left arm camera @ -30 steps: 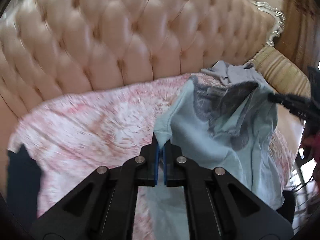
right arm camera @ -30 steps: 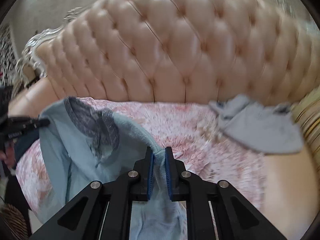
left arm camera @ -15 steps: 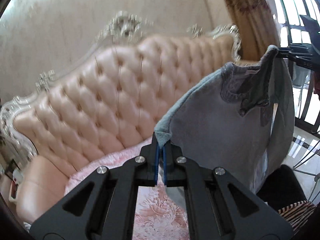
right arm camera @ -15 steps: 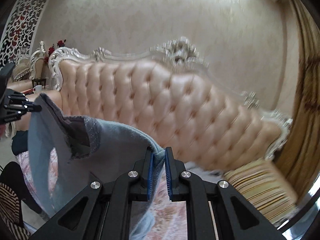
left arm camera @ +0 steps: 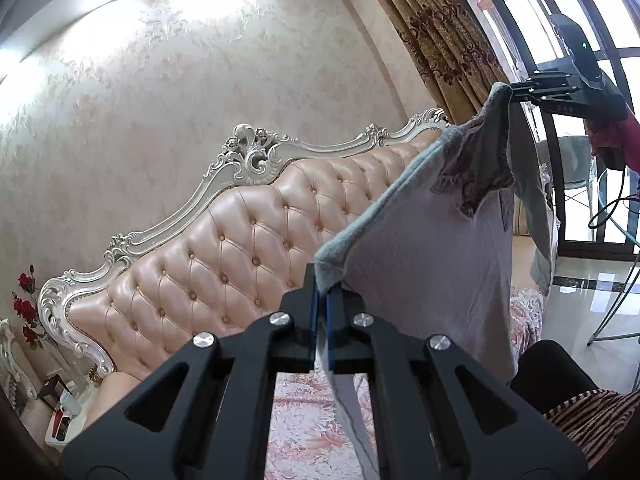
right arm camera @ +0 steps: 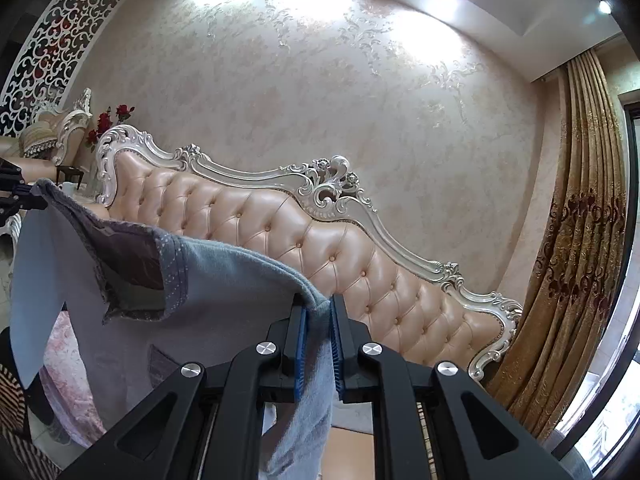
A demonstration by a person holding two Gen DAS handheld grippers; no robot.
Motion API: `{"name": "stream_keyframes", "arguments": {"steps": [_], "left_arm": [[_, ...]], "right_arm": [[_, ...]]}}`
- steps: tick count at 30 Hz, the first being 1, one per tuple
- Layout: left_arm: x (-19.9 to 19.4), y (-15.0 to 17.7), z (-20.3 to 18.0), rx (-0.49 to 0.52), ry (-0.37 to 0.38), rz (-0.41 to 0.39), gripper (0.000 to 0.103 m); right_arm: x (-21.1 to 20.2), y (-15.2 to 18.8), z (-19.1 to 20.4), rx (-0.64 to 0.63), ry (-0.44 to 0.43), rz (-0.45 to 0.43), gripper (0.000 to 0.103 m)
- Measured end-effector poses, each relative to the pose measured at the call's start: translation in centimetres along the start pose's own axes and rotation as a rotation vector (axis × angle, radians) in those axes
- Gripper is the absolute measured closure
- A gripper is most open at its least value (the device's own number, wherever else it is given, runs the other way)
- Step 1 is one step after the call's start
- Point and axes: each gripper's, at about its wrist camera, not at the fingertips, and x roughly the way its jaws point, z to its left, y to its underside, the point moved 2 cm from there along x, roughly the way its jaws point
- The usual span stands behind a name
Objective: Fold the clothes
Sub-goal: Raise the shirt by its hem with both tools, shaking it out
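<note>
Sweater (left arm camera: 424, 264) stretched shoulder to shoulder, neckline up, body hanging, pinched between left gripper (left arm camera: 322, 300) and right gripper (right arm camera: 319, 312) above sofa (left arm camera: 240, 248).

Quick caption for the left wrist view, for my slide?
Left gripper and right gripper hold a grey-blue top up by its shoulders before a pink sofa.

Only legible text was white lettering, apparently "DAS", on the black body of the right gripper (left arm camera: 516, 94), just behind its fingers, seen in the left wrist view; possibly cut off, so partial. Nothing readable in the right wrist view.
</note>
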Motion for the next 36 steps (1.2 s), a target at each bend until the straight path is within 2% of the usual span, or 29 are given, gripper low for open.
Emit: {"name": "stream_keyframes", "arguments": {"steps": [6,10,14,21,24,29,36], "left_arm": [[0.5,0.4,-0.7,-0.016,0.033,0.036,0.098],[3.2,1.7,-1.5,-0.047,0.059,0.104,0.098],[8.3,3.4,-1.7,-0.07,0.058,0.202,0.098],[19.5,7.2,-0.7,-0.099,0.031,0.373,0.098],[21.8,8.8,-1.0,-0.112,0.036,0.417,0.098],[22.9,10.8,-1.4,-0.122,0.053,0.462,0.098],[23.9,10.0,0.1,-0.126,0.033,0.452,0.098]], "right_arm": [[0.2,1.1,-0.2,0.017,0.007,0.021,0.092],[3.2,3.5,-0.5,0.061,-0.014,0.071,0.092],[9.8,7.0,-0.7,0.117,-0.059,0.151,0.092],[22.5,14.1,-0.4,0.22,-0.127,0.292,0.092],[26.0,16.6,0.1,0.25,-0.133,0.337,0.092],[27.4,18.3,0.4,0.263,-0.143,0.355,0.092],[27.7,16.8,0.7,0.206,-0.145,0.345,0.092]]}}
